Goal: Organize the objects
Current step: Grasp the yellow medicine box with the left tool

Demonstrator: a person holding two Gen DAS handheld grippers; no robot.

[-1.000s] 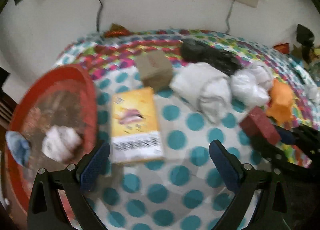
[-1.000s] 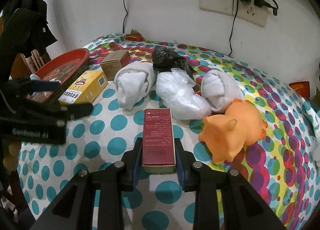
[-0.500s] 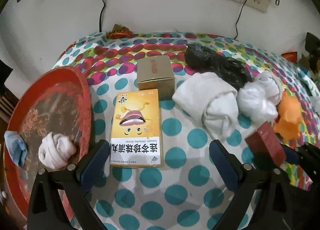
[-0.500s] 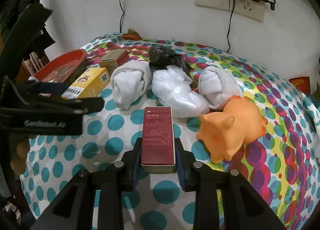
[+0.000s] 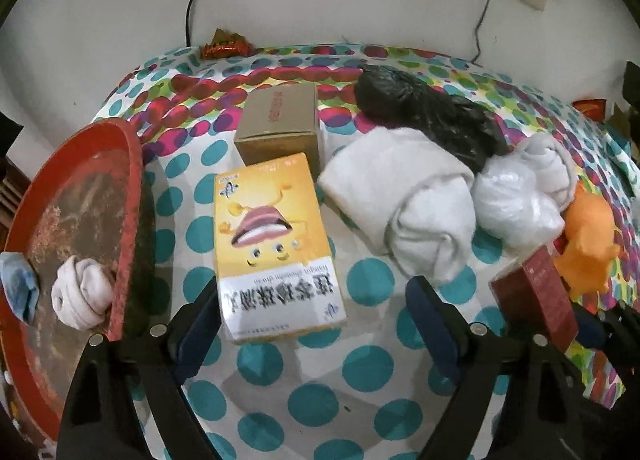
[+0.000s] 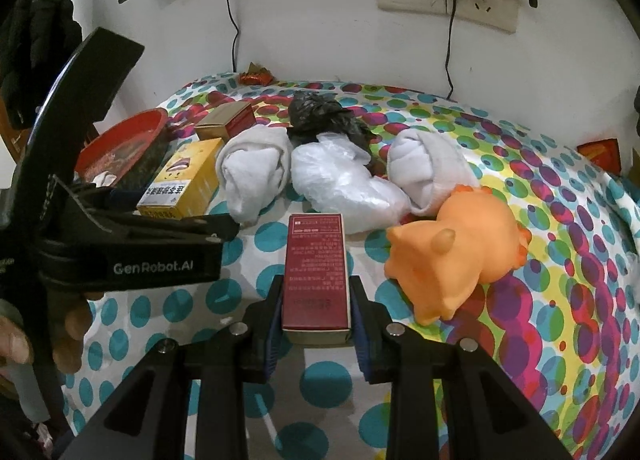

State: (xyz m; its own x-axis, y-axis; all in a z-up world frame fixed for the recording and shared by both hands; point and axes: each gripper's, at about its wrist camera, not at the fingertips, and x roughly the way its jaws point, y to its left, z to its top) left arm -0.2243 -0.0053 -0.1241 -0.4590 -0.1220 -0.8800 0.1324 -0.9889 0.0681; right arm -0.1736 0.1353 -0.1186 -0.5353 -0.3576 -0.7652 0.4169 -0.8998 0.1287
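With the right gripper (image 6: 316, 312) clamped on the red box (image 6: 316, 268), the left gripper (image 5: 314, 326), closing but not gripping, needed its wide jaws centred on the lower-centre yellow box (image 5: 276, 248).

On the counter (image 5: 272, 376), a tray (image 5: 128, 188) sits at the left edge with a rolled sock (image 5: 82, 296) in it. Right of the tray lies a medicine box (image 5: 272, 244), a cardboard box (image 5: 280, 120) just behind it, and a rolled towel (image 5: 408, 196) to its right.
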